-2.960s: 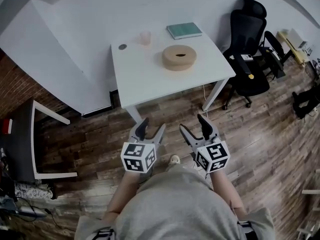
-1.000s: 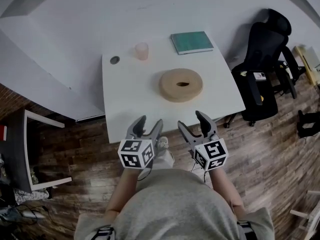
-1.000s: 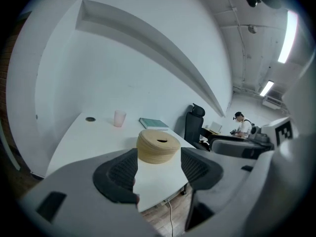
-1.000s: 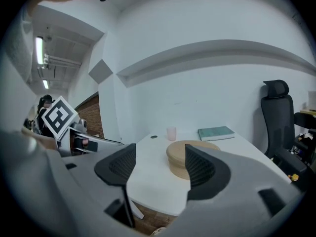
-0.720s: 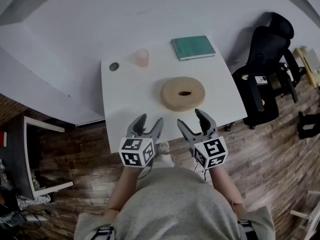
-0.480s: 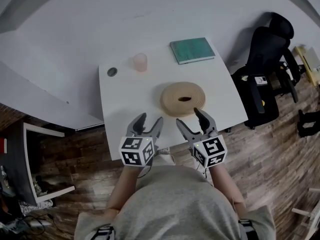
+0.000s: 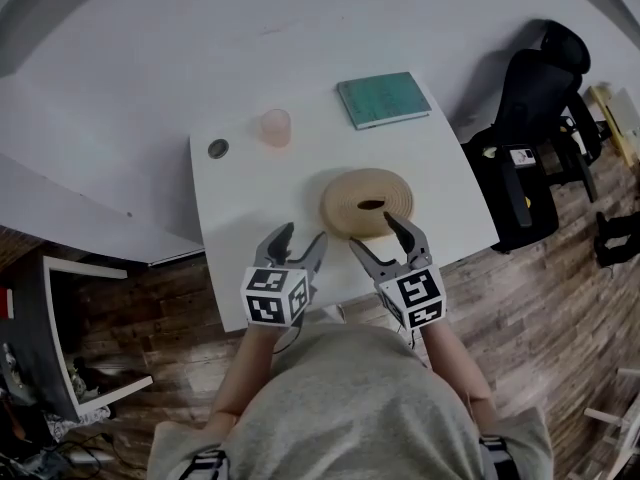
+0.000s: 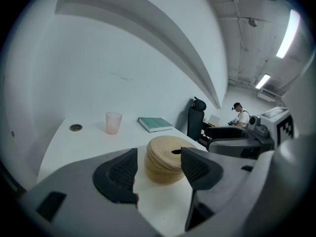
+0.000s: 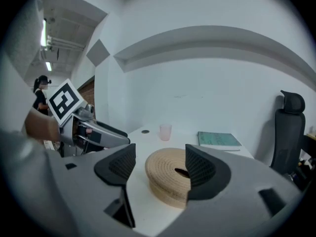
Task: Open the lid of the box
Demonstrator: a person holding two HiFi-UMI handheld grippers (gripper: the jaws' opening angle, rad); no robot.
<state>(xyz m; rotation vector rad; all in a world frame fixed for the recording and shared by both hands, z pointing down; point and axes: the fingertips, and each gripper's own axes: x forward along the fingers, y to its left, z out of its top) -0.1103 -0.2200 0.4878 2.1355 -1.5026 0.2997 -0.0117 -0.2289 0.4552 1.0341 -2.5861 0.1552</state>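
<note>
**Head view.** The round woven box (image 7: pixel 367 202) sat near the front edge of the desk (image 7: pixel 250 198), right of centre, with its lid on. The left gripper (image 7: pixel 301 236) and right gripper (image 7: pixel 375 232) hovered over that front edge, the right one nearer the box. A pink cup (image 7: pixel 275 126) and a green book (image 7: pixel 382 99) lay along the far edge.

**Left gripper view.** The jaws stood wide apart and held nothing. The box lay beyond them, apart from both.

**Right gripper view.** The jaws were equally wide and empty, and the box showed between them, farther along the desk.
</note>
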